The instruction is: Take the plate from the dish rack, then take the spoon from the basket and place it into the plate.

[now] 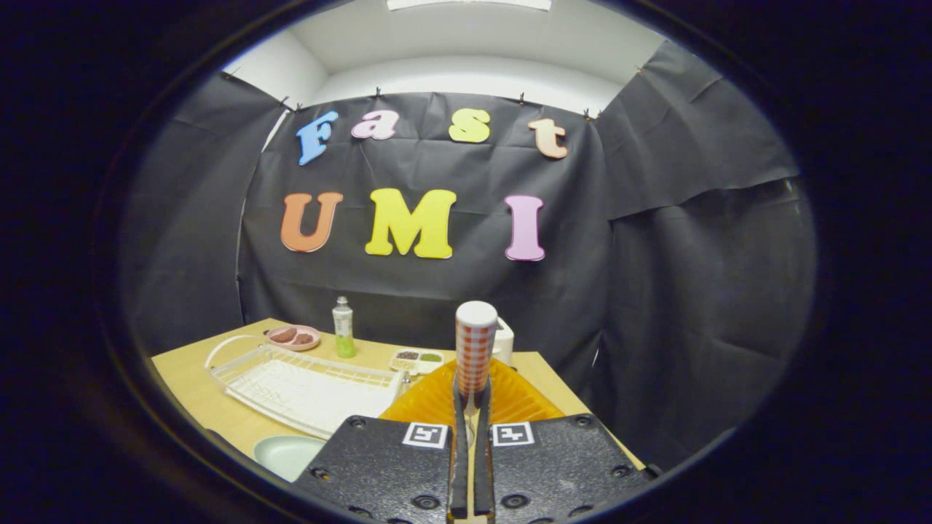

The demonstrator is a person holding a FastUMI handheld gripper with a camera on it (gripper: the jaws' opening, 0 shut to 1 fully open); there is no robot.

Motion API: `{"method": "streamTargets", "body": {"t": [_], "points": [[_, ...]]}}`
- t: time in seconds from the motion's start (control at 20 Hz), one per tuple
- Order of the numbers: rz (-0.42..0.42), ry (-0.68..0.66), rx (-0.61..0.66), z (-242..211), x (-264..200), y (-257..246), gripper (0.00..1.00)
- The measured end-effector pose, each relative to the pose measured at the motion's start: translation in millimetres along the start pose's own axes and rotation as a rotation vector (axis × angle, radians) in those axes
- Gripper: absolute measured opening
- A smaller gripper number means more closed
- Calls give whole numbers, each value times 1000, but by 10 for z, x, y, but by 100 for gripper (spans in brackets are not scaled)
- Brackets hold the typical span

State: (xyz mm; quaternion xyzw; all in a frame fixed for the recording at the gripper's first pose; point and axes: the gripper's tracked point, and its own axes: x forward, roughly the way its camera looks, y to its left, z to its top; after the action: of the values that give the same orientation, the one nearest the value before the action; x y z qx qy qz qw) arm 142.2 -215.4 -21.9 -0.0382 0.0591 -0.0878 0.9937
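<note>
On the near left, the pale green plate (285, 453) lies flat on the table (191, 378), already out of the white dish rack (306, 386) just behind it. So I judge the spoon step is in hand. In the middle, my tongs (472, 397) are almost closed, and both fingers press on the spoon (475, 349) with its checked orange handle standing up, above the orange basket (510, 397). Next I must carry the spoon left and near, over the plate, then open the fingers gently.
</note>
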Motion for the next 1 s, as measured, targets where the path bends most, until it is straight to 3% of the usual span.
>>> {"method": "streamTargets", "body": {"t": [0.4,0.65,1.0], "points": [[69,33,-18,-496,-538,972,9],[153,77,54,-762,-699,1569,9],[182,115,34,-938,-769,2010,10]]}}
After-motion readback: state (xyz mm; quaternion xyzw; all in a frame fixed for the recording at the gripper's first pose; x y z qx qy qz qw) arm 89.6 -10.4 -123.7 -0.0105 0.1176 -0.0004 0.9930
